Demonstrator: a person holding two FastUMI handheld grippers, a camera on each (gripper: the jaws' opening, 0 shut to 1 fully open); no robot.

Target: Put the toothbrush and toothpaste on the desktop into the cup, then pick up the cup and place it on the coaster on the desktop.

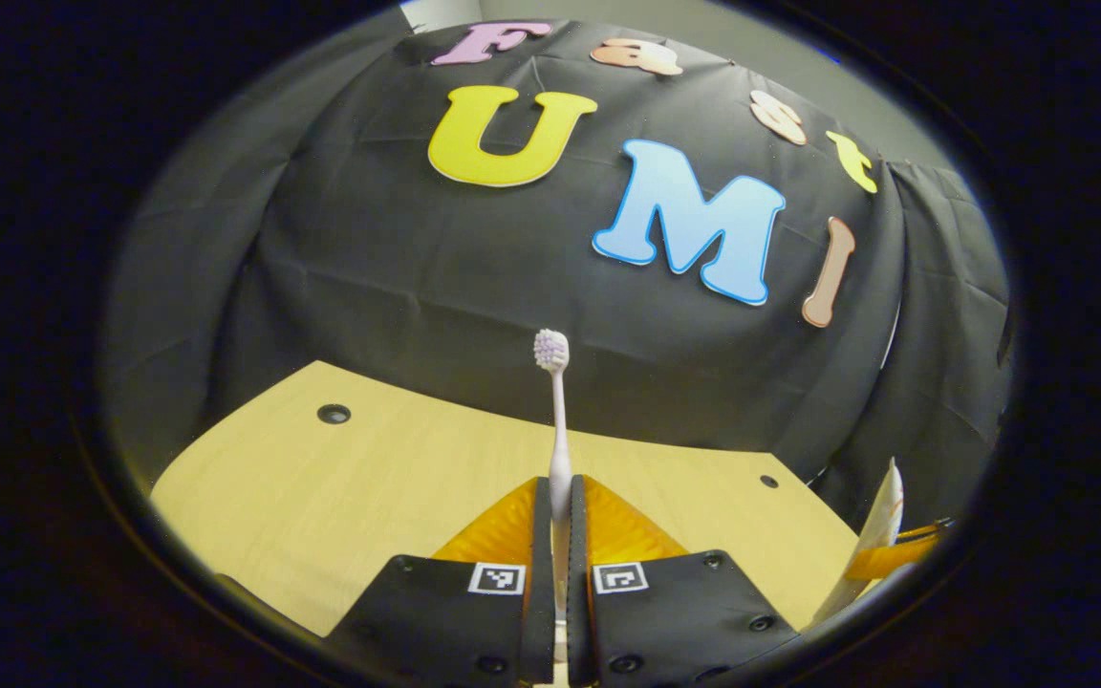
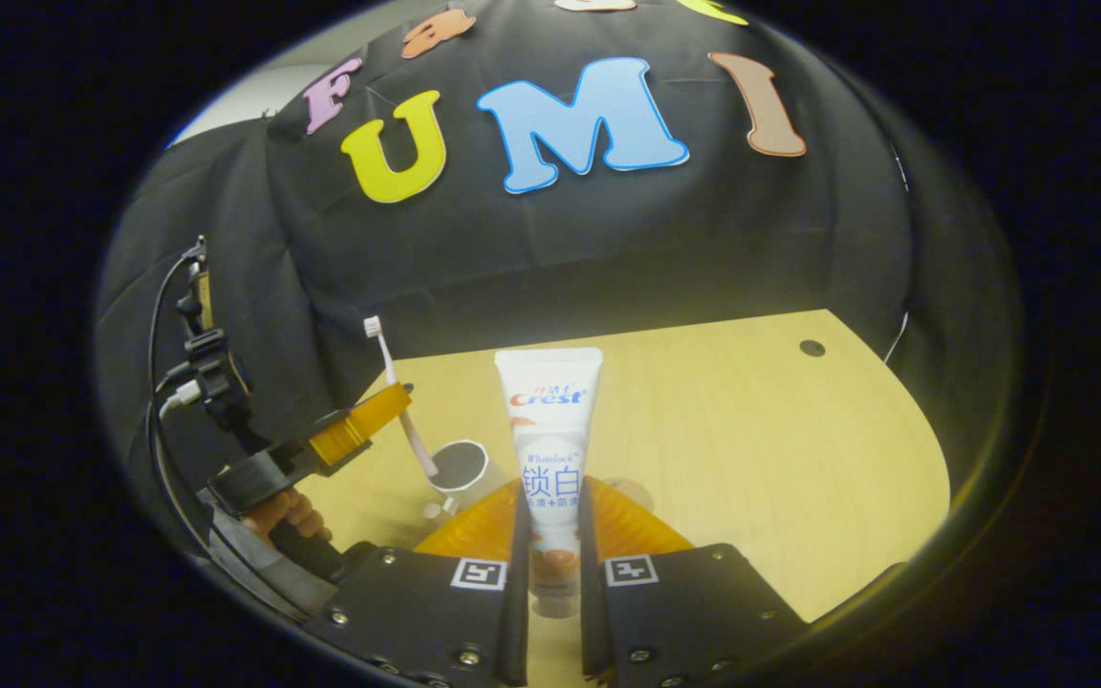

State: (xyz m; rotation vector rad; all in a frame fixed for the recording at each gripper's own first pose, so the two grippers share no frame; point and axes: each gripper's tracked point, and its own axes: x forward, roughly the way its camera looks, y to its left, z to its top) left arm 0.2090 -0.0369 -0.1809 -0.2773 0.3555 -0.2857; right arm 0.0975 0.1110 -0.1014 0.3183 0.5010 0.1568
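In the left gripper view, my left gripper is shut on a pale pink toothbrush that stands upright, bristles on top. The right gripper view shows that same gripper at the left, holding the toothbrush tilted, with its lower end at the mouth of a white cup on the wooden desktop. My right gripper is shut on a white toothpaste tube, held upright just right of the cup. The tube also shows at the right edge of the left gripper view.
A hand holds the left gripper, with cables running above it. The desktop has small round holes near its back corners. The black cloth wall closes off the back and sides.
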